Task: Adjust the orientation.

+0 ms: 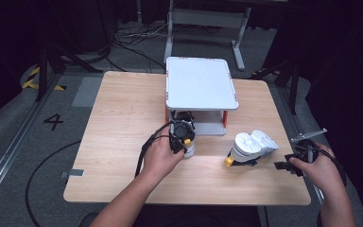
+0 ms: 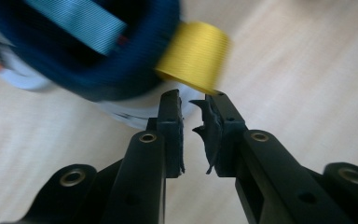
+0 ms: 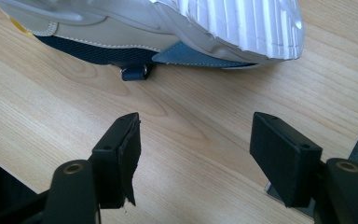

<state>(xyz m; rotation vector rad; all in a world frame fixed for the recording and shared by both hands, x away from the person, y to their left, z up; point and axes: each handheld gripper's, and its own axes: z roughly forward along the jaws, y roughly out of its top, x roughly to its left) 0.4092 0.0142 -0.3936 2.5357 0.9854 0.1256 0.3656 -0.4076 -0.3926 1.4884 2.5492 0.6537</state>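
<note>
By the table's [image 1: 123,142] middle the left gripper [image 1: 182,137], jaws nearly together (gripping or not, I can't tell), noses one shoe [image 1: 189,150] before the rack [image 1: 201,85], probably for shelving, while the right gripper [image 1: 283,166] waits wide open near the right edge beside the tipped shoe [image 1: 251,146].

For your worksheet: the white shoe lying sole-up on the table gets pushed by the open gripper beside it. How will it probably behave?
The shoe will likely slide rather than roll, as it lies on smooth wood. It rests on its soft navy upper, so it may rock or tip. The right gripper, jaws wide, would probably dent the upper.
</note>
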